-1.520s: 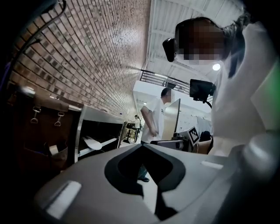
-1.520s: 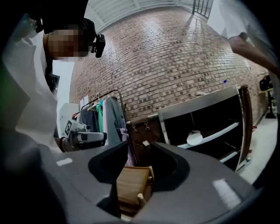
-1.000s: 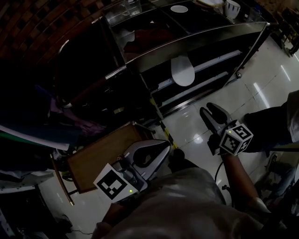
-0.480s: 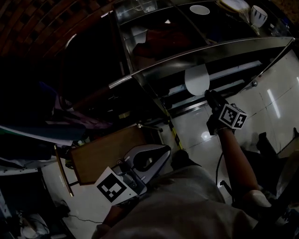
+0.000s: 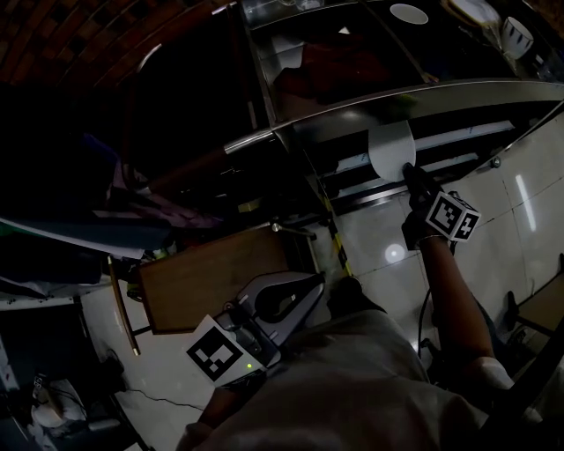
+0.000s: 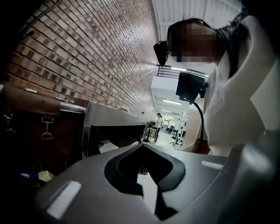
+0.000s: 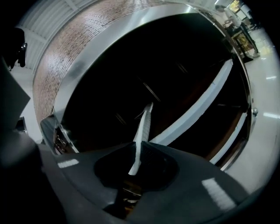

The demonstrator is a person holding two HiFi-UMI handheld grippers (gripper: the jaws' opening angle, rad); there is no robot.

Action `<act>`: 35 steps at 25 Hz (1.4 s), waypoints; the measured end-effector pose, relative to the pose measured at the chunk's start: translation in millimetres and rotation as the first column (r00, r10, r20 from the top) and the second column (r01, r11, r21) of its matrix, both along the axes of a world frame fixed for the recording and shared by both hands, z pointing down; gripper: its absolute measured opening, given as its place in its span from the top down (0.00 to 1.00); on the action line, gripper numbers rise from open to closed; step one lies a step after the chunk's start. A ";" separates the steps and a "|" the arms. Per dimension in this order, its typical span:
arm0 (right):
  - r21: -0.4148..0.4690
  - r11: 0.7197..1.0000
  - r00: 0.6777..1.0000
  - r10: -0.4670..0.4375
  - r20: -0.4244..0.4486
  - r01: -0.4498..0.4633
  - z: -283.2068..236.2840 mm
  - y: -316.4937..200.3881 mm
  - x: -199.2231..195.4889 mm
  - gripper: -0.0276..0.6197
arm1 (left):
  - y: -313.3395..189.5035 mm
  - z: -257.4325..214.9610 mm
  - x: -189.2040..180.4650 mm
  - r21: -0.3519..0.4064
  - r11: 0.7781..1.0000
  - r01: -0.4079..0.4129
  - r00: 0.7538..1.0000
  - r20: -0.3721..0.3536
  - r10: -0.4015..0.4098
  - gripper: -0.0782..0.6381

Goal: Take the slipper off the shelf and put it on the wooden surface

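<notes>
The white slipper lies on the lower level of the metal shelf, its toe end sticking out over the front edge. My right gripper reaches up to it and is shut on its near edge. In the right gripper view the thin white slipper runs edge-on between the jaws of my right gripper. The wooden surface sits low at the left. My left gripper hovers beside its right end, shut and holding nothing; in its own view the left gripper points along the shelf.
White dishes and a cup stand on the shelf top. Yellow-black tape runs down the glossy tiled floor. Dark clutter fills the left. A brick wall stands behind the shelf.
My right gripper rose from over the floor to the shelf front and closed on the slipper's edge. The left gripper stayed by the wooden surface.
</notes>
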State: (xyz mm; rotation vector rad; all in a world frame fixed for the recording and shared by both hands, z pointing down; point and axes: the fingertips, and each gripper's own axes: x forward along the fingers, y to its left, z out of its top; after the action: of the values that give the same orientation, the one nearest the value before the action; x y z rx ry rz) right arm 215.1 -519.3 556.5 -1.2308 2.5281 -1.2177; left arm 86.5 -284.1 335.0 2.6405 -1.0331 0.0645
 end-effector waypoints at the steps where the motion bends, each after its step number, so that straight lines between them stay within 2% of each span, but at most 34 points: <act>1: 0.015 1.000 1.000 -0.005 -0.002 0.005 -7.4 4.1 -0.1 0.91 | 1.5 -0.1 -0.9 0.001 1.000 0.000 1.000 -0.001 0.000 0.90; 5: 0.043 0.999 1.000 -0.004 0.028 0.003 -38.7 38.3 7.6 0.91 | 11.5 -5.4 -3.6 0.015 1.000 -0.011 1.000 -0.013 0.012 0.90; 10: 0.069 0.997 0.998 0.025 0.057 -0.029 -81.2 105.5 23.4 0.91 | 31.0 -13.6 -14.6 0.048 0.998 -0.032 0.999 -0.036 0.034 0.90; 14: 0.099 0.993 0.996 0.055 0.064 -0.061 -102.2 162.9 18.1 0.91 | 62.7 -18.5 -25.0 0.062 0.995 -0.074 0.995 -0.064 0.078 0.90; 17: 0.084 0.993 0.994 0.082 0.074 -0.088 -106.6 209.9 7.3 0.91 | 101.1 -22.2 -35.1 0.079 0.990 -0.118 0.991 -0.059 0.123 0.90; 20: 0.095 0.988 0.990 0.110 0.090 -0.119 -119.8 264.7 -10.5 0.91 | 145.5 -22.9 -56.3 0.080 0.987 -0.141 0.989 -0.042 0.145 0.90; 24: 0.092 0.982 0.983 0.155 0.095 -0.164 -133.3 340.7 -44.3 0.91 | 199.8 -26.5 -101.6 0.129 0.984 -0.125 0.990 -0.056 0.133 0.90; 28: 0.082 0.982 0.983 0.163 0.087 -0.170 -135.3 407.6 -86.8 0.91 | 252.1 -19.4 -155.7 0.103 0.989 -0.101 0.993 -0.049 0.106 0.90; 32: 0.064 0.987 0.987 0.140 0.078 -0.145 -135.9 459.0 -128.6 0.91 | 295.2 -7.2 -199.4 0.081 0.993 -0.087 0.996 -0.017 0.089 0.90; 35: 0.046 0.995 0.994 0.081 0.071 -0.084 -137.8 490.0 -158.9 0.91 | 315.6 -3.7 -222.5 0.080 0.995 -0.058 0.998 -0.004 0.058 0.90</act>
State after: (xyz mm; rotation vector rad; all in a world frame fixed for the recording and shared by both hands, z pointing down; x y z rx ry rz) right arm 56.2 -29.3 418.7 -1.2466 2.4181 -1.1535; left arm -136.0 31.4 331.3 2.7410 -0.9766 0.0274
